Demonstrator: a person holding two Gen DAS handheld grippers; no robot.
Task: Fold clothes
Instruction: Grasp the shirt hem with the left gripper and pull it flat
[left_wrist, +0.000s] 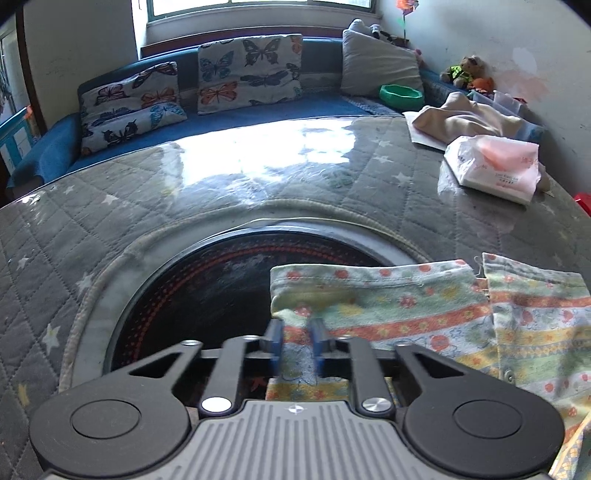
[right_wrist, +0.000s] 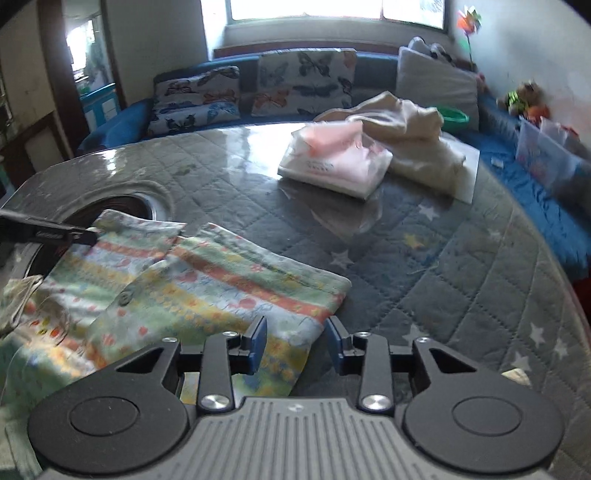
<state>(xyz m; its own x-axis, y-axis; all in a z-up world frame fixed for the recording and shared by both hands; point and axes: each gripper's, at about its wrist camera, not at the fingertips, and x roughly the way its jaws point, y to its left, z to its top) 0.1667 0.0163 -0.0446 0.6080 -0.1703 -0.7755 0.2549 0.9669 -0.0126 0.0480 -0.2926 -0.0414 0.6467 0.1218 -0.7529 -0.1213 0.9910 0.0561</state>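
Note:
A striped floral garment (left_wrist: 424, 314) lies on the quilted table cover (left_wrist: 221, 206), partly over the round black stove inset (left_wrist: 192, 291). My left gripper (left_wrist: 297, 341) is shut on the garment's left corner, with cloth pinched between its blue pads. In the right wrist view the garment (right_wrist: 207, 291) lies flat with its folded right end near my right gripper (right_wrist: 297, 341). That gripper is open, its fingers straddling the garment's right corner. The left gripper's tip (right_wrist: 74, 234) shows at the garment's far left edge.
A plastic-wrapped pink and white packet (right_wrist: 336, 162) and a crumpled beige cloth (right_wrist: 410, 129) lie at the table's far side. A blue sofa (left_wrist: 258, 107) with butterfly cushions and a green bowl (left_wrist: 400, 94) stand behind the table. The stove inset's metal rim (left_wrist: 332, 240) is raised.

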